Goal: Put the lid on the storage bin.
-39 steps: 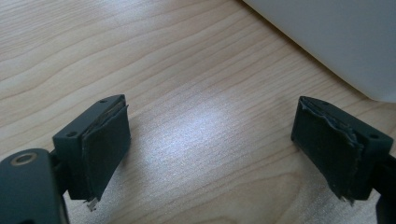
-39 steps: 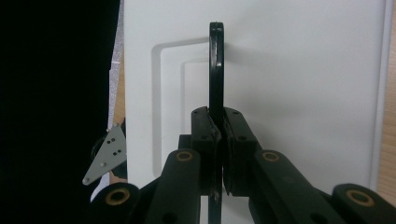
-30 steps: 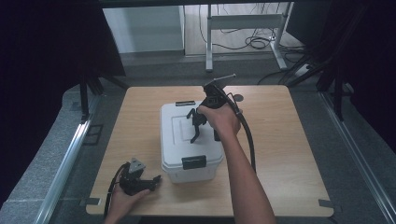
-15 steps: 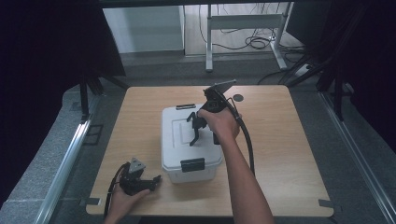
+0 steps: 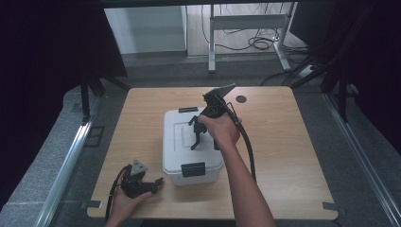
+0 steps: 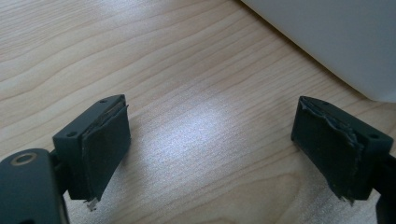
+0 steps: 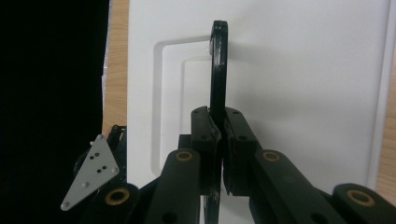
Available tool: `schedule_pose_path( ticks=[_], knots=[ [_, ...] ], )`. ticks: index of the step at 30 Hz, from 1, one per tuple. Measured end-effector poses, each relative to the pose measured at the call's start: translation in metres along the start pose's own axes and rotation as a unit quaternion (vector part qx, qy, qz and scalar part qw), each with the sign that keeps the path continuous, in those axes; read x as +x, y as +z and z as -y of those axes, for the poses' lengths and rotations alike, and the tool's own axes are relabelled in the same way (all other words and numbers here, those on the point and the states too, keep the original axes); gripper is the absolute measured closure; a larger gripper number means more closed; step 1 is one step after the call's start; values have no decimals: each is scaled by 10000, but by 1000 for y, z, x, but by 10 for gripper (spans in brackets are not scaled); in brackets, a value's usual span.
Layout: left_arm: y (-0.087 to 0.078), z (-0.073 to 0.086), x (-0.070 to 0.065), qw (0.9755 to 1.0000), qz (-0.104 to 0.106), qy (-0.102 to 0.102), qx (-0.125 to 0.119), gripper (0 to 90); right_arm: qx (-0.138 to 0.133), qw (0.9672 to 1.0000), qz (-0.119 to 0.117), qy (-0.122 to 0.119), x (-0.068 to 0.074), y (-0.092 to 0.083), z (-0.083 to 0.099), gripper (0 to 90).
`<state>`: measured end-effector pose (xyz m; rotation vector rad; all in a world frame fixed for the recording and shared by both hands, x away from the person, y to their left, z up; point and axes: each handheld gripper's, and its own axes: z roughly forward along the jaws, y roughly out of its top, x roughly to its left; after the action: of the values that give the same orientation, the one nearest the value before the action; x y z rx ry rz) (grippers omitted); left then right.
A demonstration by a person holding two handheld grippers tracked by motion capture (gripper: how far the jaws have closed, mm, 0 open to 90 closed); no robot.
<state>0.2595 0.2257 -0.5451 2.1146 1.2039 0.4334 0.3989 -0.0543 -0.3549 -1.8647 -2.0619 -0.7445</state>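
A white lidded storage box (image 5: 191, 142) sits mid-table on the wooden table (image 5: 293, 142). Over its lid the right gripper (image 7: 218, 140) is clamped on the box's black carry handle (image 7: 217, 65) (raised upright, edge-on between the jaws). At the near left corner the left gripper (image 5: 142, 182) rests on the tabletop, jaws spread wide with nothing between them, the box just beside it.
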Motion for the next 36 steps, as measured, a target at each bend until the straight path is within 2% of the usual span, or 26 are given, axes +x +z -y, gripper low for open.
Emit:
schedule_pose_path(
  ticks=[3,5,6,8,10,12,15,18,26,29,34,36],
  knots=[
    [0,0,0,10000,2,0,1,116,-43,9998,0,-200,1,-1,1,768],
    [0,0,0,10000,3,1,-2,116,-175,9991,-94,-367,2,-4,2,693],
    [0,0,0,10000,3,0,-3,116,-309,9981,-131,-515,1,-7,3,645],
    [0,0,0,10000,3,0,-3,116,-471,9958,-137,-776,0,-12,5,608],
    [0,0,0,10000,2,1,-2,116,-586,9938,-174,-929,-3,-17,7,560],
    [0,0,0,10000,6,3,4,116,-739,9901,-210,-1176,-11,-23,10,529],
    [0,0,0,10000,0,17,8,116,-932,9866,-292,-1311,-23,-31,15,498],
    [0,0,0,10000,0,17,7,116,-1093,9844,-347,-1337,-38,-38,20,491],
    [0,0,0,10000,-4,18,10,116,-1326,9831,-473,-1167,-83,-52,34,489],
    [0,0,0,10000,-5,19,11,116,-1351,9834,-500,-1103,-96,-56,39,489],
    [0,0,0,10000,-10,15,0,116,-1458,9816,-523,-1112,-116,-58,52,481],
    [0,0,0,10000,-11,12,-3,116,-1465,9815,-610,-1070,-125,-57,58,481]
  ],
)
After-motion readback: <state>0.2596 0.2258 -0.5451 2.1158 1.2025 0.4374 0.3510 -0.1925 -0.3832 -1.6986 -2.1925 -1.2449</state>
